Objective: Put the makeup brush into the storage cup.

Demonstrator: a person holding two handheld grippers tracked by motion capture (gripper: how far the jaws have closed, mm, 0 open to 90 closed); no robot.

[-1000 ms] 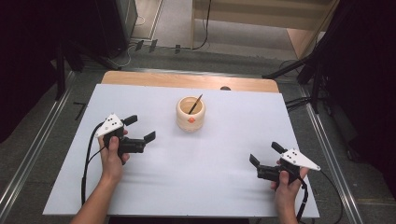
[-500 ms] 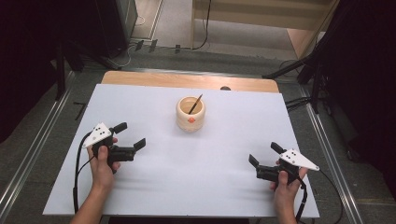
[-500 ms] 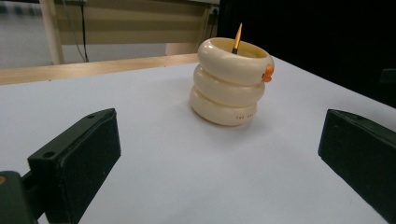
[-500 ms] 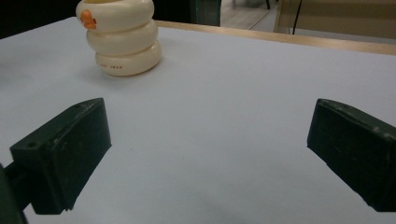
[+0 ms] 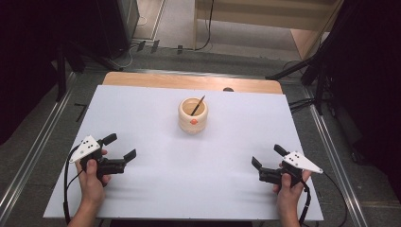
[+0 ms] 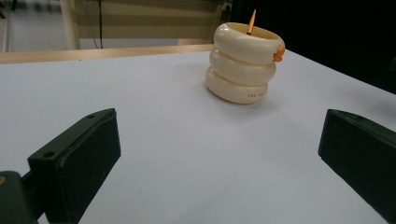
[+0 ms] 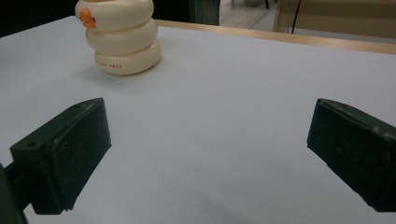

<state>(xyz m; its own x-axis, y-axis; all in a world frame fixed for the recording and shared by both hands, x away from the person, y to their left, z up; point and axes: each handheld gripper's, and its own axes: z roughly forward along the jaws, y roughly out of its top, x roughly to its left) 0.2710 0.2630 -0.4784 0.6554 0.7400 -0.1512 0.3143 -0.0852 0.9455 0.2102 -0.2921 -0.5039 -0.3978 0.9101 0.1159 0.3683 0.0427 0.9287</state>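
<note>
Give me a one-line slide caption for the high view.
Cream ribbed holder with a thin stick stands mid-table, while the left claw and right claw rest open near the front edge.

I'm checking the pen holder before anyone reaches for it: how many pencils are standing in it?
1. A single pencil leans inside the cream ringed holder at the middle of the white table, its tip poking above the rim. A shorter one lying inside could be hidden.
</note>
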